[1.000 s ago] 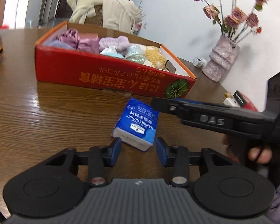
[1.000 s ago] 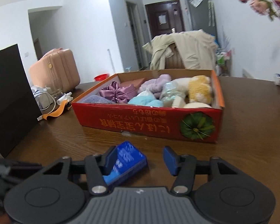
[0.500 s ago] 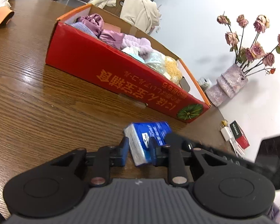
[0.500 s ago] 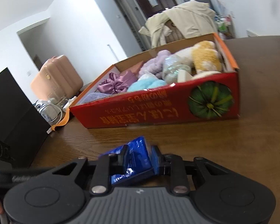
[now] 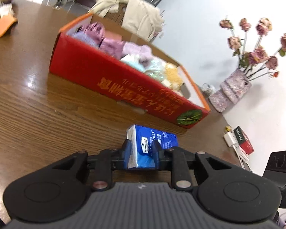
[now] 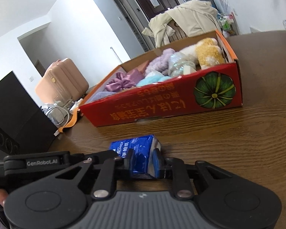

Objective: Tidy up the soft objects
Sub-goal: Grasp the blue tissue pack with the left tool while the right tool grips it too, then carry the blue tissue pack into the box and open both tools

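A blue tissue pack (image 5: pixel 152 143) stands on its edge on the wooden table (image 5: pixel 47 114), in front of a red cardboard box (image 5: pixel 124 87). My left gripper (image 5: pixel 143 150) is shut on the pack's near end. From the other side my right gripper (image 6: pixel 143 160) grips the same tissue pack (image 6: pixel 135 148); its jaws are closing, with the pads pressing the wrapper in. The left tool's black body (image 6: pixel 38 162) reaches in from the left of the right wrist view. The red box (image 6: pixel 162 110) holds purple, teal and yellow soft items.
A vase of dried roses (image 5: pixel 232 89) stands past the box's right end, and a small red packet with a white charger (image 5: pixel 242 141) lies near the table edge. A black bag (image 6: pixel 15 114) and cables (image 6: pixel 57 112) sit at the left. A coat-draped chair (image 5: pixel 135 17) stands behind the box.
Both grippers have closed on the tissue pack, which lay flat and free a second ago. The pack now stands on its edge. Both wrist views have rolled.
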`<state>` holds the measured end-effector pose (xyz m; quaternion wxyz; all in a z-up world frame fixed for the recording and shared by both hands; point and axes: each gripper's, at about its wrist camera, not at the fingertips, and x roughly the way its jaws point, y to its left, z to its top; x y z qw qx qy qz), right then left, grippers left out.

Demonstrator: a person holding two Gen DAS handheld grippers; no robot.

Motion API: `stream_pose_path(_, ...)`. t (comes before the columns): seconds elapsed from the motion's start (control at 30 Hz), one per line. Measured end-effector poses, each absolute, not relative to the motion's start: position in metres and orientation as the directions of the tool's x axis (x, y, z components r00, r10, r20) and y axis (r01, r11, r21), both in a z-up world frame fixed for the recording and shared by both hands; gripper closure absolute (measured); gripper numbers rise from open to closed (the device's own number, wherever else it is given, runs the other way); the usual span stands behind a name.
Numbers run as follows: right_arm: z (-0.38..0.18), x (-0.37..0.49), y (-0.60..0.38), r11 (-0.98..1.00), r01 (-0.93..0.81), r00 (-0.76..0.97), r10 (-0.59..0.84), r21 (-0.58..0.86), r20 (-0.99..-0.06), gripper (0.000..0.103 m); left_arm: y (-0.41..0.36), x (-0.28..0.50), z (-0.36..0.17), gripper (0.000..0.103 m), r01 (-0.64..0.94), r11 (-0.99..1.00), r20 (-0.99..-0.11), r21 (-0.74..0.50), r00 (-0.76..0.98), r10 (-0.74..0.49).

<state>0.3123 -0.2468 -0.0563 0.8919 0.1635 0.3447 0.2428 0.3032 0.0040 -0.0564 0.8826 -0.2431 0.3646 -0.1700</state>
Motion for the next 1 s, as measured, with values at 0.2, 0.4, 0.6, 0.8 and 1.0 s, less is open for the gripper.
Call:
stream_pose_path(0.2,-0.027,0.263,-0.252,0.834,-0.316,0.703,0.526,0.453,-0.479,0.084,-0.001,0.263,-0.022,0.079,0.206,0.821,-0.5,-0.532,0.706,-0.501)
stream_pose_path(0.4,-0.001,0.223,-0.259,0.842,-0.327,0.743,0.51,0.429,-0.434,0.084,-0.009,0.231,0.001,0.079,0.264,0.822,-0.459,-0.504,0.725,-0.514)
stream_pose_path(0.6,0.015,0.197,-0.261,0.842,-0.344,0.765,0.507,0.415,-0.396,0.084,-0.009,0.211,0.015,0.079,0.29,0.818,-0.425,-0.497,0.741,-0.52)
stream_pose_path(0.8,0.025,0.196,-0.258,0.842,-0.355,0.773,0.508,0.406,-0.379,0.084,-0.006,0.214,0.028,0.079,0.302,0.826,-0.408,-0.477,0.756,-0.512)
stream_pose_path(1.0,0.058,0.245,-0.244,0.838,-0.421,0.776,0.53,0.346,-0.341,0.084,0.004,0.267,0.066,0.079,0.314,0.86,-0.369,-0.403,0.804,-0.467)
